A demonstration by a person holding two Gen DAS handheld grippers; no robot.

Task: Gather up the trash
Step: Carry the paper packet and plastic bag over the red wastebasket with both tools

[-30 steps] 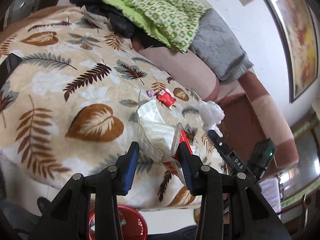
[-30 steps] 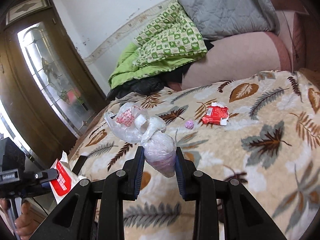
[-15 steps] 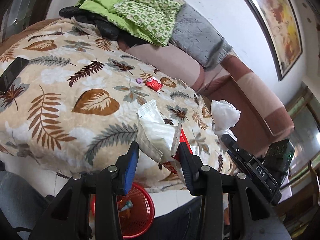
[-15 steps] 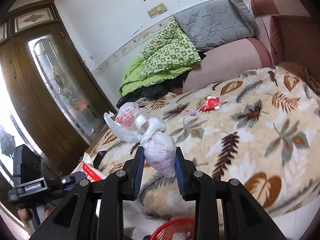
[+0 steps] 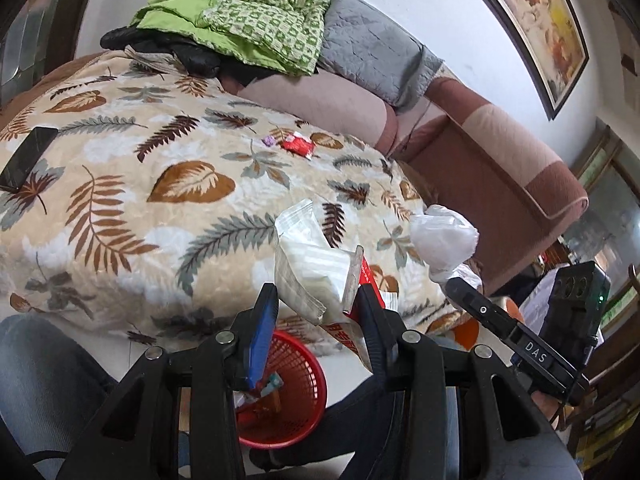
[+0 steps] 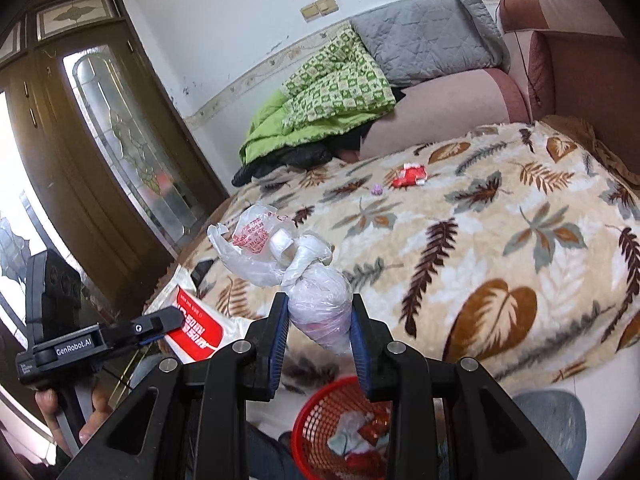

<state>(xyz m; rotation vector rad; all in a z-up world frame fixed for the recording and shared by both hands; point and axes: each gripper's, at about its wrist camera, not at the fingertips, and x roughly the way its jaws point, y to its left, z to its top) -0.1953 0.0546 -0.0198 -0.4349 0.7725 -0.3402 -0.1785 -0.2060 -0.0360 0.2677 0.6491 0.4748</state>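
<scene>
Carrying trash above the red basket [image 6: 316, 412]: left gripper [image 5: 316, 320] pinches wrappers [image 5: 312, 272], right gripper [image 6: 320, 332] clamps a knotted bag [image 6: 316, 300]; releasing likely comes next.

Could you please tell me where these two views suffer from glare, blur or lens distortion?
Left wrist view: fisheye bends the painting frame; corners vignette black; the blanket is sharp. Right wrist view: daylight blows out the left edge beside the door; the blanket's near right side is slightly blurred.

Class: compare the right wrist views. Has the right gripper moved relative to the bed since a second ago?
Yes. The right gripper, shut on the knotted plastic bag, has pulled back from the bed toward its edge; the red basket now shows below it.
</scene>
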